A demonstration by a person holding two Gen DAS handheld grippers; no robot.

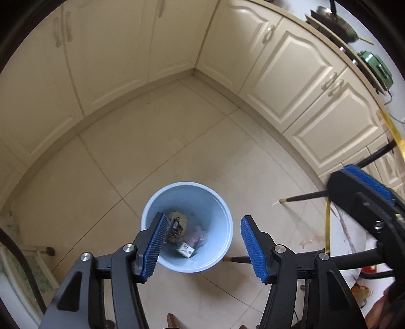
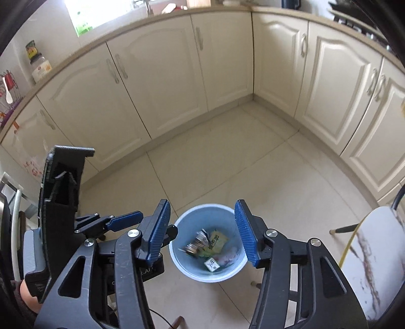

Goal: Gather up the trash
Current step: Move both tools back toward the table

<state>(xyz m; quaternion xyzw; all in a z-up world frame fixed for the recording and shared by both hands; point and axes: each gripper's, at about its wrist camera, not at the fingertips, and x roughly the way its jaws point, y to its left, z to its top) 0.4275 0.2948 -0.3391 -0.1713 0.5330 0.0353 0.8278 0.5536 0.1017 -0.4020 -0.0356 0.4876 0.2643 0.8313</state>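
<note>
A light blue bin (image 1: 222, 215) stands on the tiled floor and also shows in the right wrist view (image 2: 182, 263). Inside lie a yellow-green wrapper (image 2: 215, 241), a small white carton (image 1: 186, 249), a crushed shiny piece (image 2: 196, 244) that looks blurred, and pink crumpled trash (image 1: 196, 236). My left gripper (image 1: 202, 249) is open and empty, held above the bin. My right gripper (image 2: 202, 232) is open and empty, also above the bin. The right gripper shows at the right edge of the left wrist view (image 1: 367, 192), and the left one at the left of the right wrist view (image 2: 124, 220).
Cream kitchen cabinets (image 2: 164, 76) line the walls in an L around the tiled floor (image 2: 227, 162). A white marble-look table with a gold rim (image 2: 374, 248) and black legs stands at the right. A wok (image 1: 336, 22) and a green appliance (image 1: 377, 68) sit on the counter.
</note>
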